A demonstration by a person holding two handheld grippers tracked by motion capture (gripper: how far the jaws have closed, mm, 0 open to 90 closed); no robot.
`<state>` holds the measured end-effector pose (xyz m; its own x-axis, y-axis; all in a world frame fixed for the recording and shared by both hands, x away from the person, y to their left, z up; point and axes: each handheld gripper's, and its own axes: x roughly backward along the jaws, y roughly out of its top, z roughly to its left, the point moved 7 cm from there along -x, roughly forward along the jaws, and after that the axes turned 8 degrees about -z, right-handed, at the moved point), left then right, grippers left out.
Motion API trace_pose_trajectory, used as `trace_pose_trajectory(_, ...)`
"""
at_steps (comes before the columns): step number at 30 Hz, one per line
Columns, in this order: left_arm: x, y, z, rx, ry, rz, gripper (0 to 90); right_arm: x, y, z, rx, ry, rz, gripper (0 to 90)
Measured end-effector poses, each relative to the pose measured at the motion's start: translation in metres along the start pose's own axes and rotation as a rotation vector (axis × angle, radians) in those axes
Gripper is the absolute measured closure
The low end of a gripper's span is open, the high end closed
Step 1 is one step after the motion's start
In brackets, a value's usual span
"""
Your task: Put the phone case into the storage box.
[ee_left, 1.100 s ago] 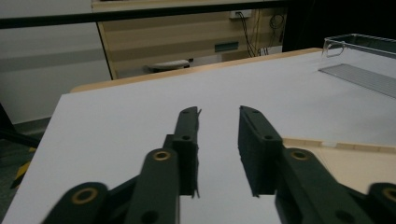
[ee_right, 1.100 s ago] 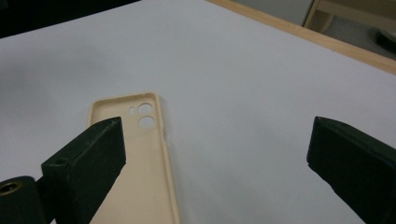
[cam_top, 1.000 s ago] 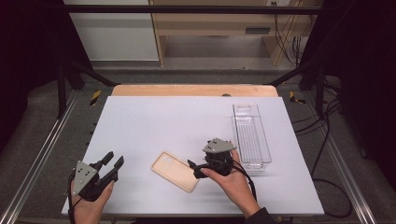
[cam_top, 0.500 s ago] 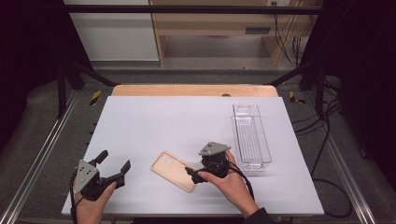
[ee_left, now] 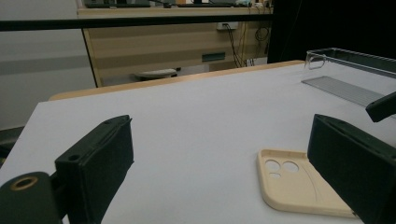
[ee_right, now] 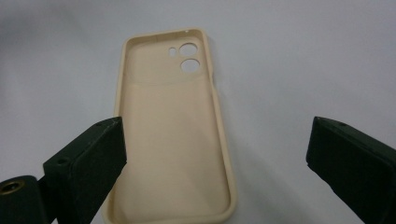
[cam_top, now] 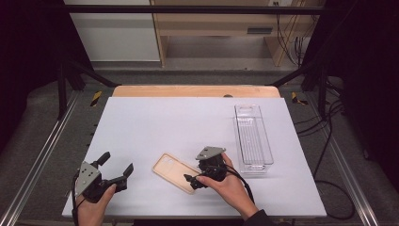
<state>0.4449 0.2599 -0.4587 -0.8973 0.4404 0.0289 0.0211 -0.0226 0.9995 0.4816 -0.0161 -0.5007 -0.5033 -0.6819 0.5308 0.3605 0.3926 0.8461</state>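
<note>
High view shows a beige soft phone case [cam_top: 173, 172] lying flat on the white table [cam_top: 188, 122], with its hollow side up, near the table's front edge. I take this case as the landmark. The right gripper [cam_top: 190, 180] is at the case's right end, pointing at it; in the right gripper view its black jaws stand wide apart above the case [ee_right: 173, 135] and do not press on it. The left gripper [cam_top: 115, 165] is to the left of the case, well apart from it. Its jaws have just been opening and are now spread wide, with nothing between them; in the left gripper view the case [ee_left: 299, 182] lies beyond the right jaw. A clear plastic long tray [cam_top: 254, 139] stands to the right of the case, further back on the table.
</note>
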Motion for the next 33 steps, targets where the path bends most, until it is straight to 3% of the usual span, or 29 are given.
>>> trace_pose_trajectory(9,0.0,-0.001,-0.001,-0.003,-0.007,0.004,6.3,-0.005,-0.002,0.005,0.004,0.024,0.013,5.3)
trace_pose_trajectory(21,-0.001,-0.001,-0.004,-0.005,-0.015,0.005,6.2,-0.019,-0.012,0.01,-0.001,0.07,0.079,5.7)
trace_pose_trajectory(33,-0.002,-0.001,-0.005,-0.01,-0.021,0.01,6.3,-0.026,-0.017,0.017,0.031,0.095,0.109,5.9)
